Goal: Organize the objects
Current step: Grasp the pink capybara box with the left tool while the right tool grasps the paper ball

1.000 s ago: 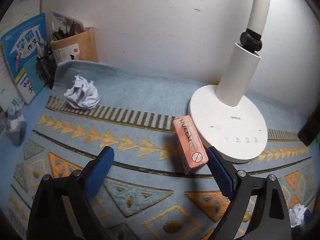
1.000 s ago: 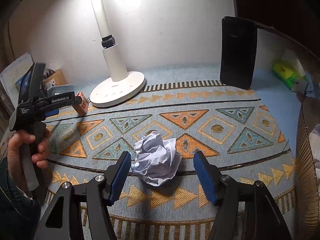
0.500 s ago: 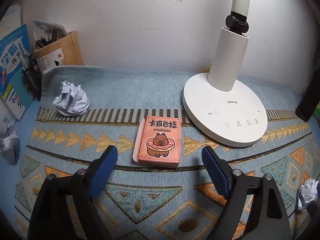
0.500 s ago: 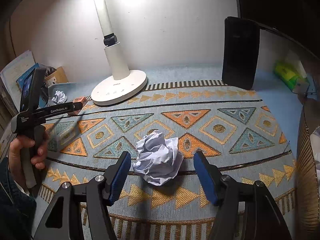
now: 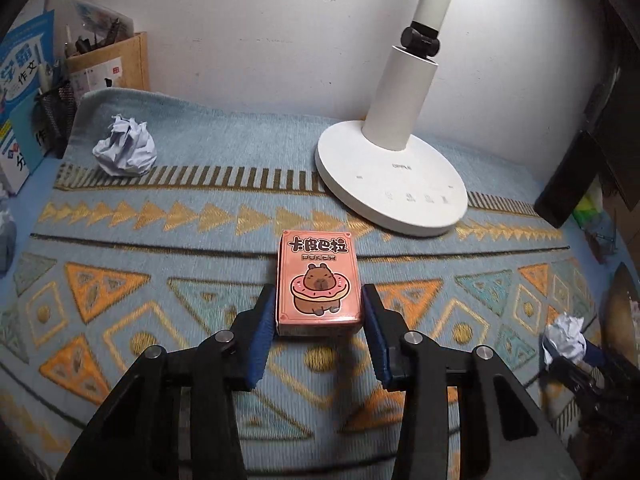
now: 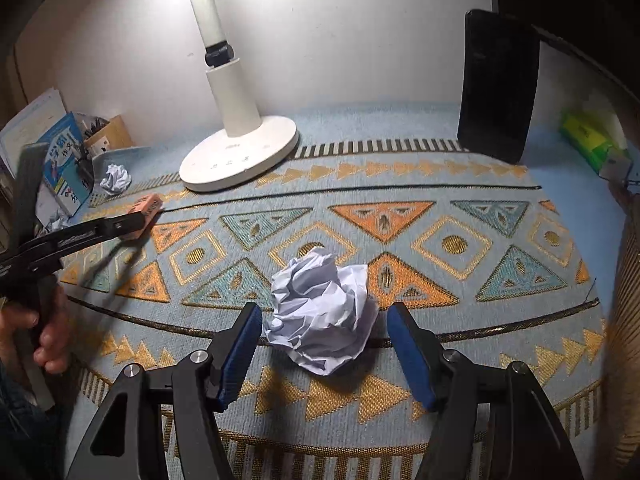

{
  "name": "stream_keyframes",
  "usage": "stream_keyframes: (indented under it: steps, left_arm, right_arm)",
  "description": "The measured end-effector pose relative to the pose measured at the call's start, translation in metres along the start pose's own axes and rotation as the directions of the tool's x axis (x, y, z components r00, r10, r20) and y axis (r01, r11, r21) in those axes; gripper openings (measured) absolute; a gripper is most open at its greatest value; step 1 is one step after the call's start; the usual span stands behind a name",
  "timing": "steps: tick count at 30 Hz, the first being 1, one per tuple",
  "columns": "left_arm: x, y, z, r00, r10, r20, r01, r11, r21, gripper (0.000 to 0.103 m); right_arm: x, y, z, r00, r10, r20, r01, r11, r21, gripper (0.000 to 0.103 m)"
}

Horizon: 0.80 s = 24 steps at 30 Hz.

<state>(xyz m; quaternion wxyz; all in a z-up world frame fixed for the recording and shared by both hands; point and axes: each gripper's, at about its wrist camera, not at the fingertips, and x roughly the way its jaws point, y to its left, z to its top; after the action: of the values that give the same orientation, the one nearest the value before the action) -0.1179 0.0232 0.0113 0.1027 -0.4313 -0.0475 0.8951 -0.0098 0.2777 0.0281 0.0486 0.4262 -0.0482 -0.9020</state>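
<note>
A pink playing-card box (image 5: 319, 282) with a cartoon animal on its face sits between the blue pads of my left gripper (image 5: 319, 314), which is shut on its sides over the patterned mat (image 5: 160, 216). In the right wrist view the same box (image 6: 145, 210) shows at the tip of the left gripper, held by a hand. A crumpled white paper ball (image 6: 324, 312) lies on the mat between the pads of my right gripper (image 6: 324, 338), which is open and not touching it. A second paper ball (image 5: 125, 152) lies at the mat's back left.
A white desk lamp (image 5: 392, 188) stands on the mat behind the box. A cardboard pen holder (image 5: 108, 64), a mesh cup (image 5: 56, 112) and books (image 5: 20, 92) line the back left. A black slab (image 6: 498, 84) leans on the wall at right, beside a green pack (image 6: 588, 140).
My left gripper swung round to face the pink box, closed its pads on it, and the box now sits farther from the lamp base. The right gripper has hardly moved.
</note>
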Motion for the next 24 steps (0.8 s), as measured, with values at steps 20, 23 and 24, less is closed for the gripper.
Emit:
stream_keyframes:
  steps: [20, 23, 24]
  left_arm:
    - [-0.075, -0.063, -0.117, 1.0, -0.004, 0.022, 0.003, 0.998, 0.061, 0.038]
    - [-0.077, -0.059, -0.12, 1.0, -0.016, 0.017, 0.016, 0.999, 0.043, 0.039]
    - [-0.077, -0.058, -0.119, 1.0, -0.023, 0.018, 0.022, 0.999, 0.039, 0.039]
  right_arm:
    - [-0.054, 0.033, -0.059, 0.995, 0.086, 0.056, -0.079, 0.99, -0.12, 0.061]
    - [-0.056, 0.034, -0.061, 0.994, 0.092, 0.061, -0.083, 0.987, -0.136, 0.066]
    - [-0.057, 0.035, -0.062, 0.994, 0.091, 0.064, -0.081, 0.986, -0.143, 0.066]
